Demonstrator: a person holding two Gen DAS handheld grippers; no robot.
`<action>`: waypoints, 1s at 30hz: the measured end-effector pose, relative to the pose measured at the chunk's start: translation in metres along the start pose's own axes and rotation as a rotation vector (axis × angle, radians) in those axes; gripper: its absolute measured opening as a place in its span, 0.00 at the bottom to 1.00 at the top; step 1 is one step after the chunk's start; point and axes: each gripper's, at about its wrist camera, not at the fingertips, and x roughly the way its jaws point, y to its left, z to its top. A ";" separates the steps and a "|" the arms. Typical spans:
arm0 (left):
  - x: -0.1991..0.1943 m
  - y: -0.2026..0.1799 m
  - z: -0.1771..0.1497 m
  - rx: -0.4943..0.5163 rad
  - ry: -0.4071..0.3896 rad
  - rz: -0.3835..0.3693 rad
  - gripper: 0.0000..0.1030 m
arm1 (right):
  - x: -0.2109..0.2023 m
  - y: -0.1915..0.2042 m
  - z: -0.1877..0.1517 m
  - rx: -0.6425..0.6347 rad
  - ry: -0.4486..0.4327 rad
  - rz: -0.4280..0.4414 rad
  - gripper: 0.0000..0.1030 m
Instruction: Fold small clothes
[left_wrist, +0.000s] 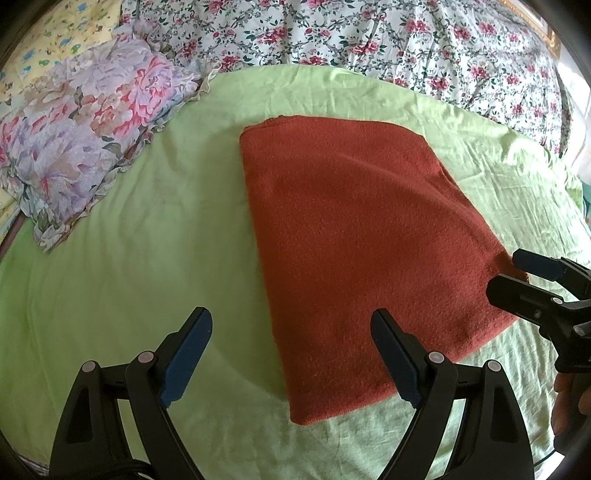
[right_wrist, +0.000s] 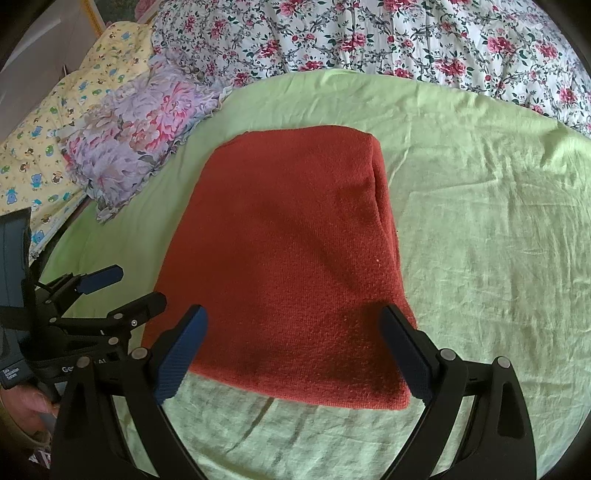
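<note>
A rust-red knit garment (left_wrist: 354, 236) lies folded into a flat rectangle on the light green sheet (left_wrist: 129, 277). It also shows in the right wrist view (right_wrist: 288, 258). My left gripper (left_wrist: 291, 332) is open and empty, held above the garment's near left corner. My right gripper (right_wrist: 293, 332) is open and empty, above the garment's near edge. The right gripper shows at the right edge of the left wrist view (left_wrist: 517, 277), open beside the garment's right corner. The left gripper shows at the left of the right wrist view (right_wrist: 136, 286), open.
A ruffled floral pillow (left_wrist: 85, 144) lies at the left on the sheet, with a yellow patterned cloth (right_wrist: 40, 155) beyond it. A white quilt with red flowers (left_wrist: 369, 33) lies bunched along the far side. The green sheet (right_wrist: 498, 240) spreads wide to the right.
</note>
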 end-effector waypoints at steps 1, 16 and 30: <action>0.000 0.000 0.000 0.000 0.000 0.000 0.86 | 0.000 0.000 0.000 0.000 -0.001 0.000 0.91; 0.000 -0.002 0.002 -0.006 -0.001 0.002 0.86 | 0.002 0.000 0.001 -0.003 0.000 0.004 0.91; 0.002 0.001 0.004 -0.022 0.000 0.005 0.85 | 0.004 -0.003 0.004 -0.004 0.004 0.006 0.91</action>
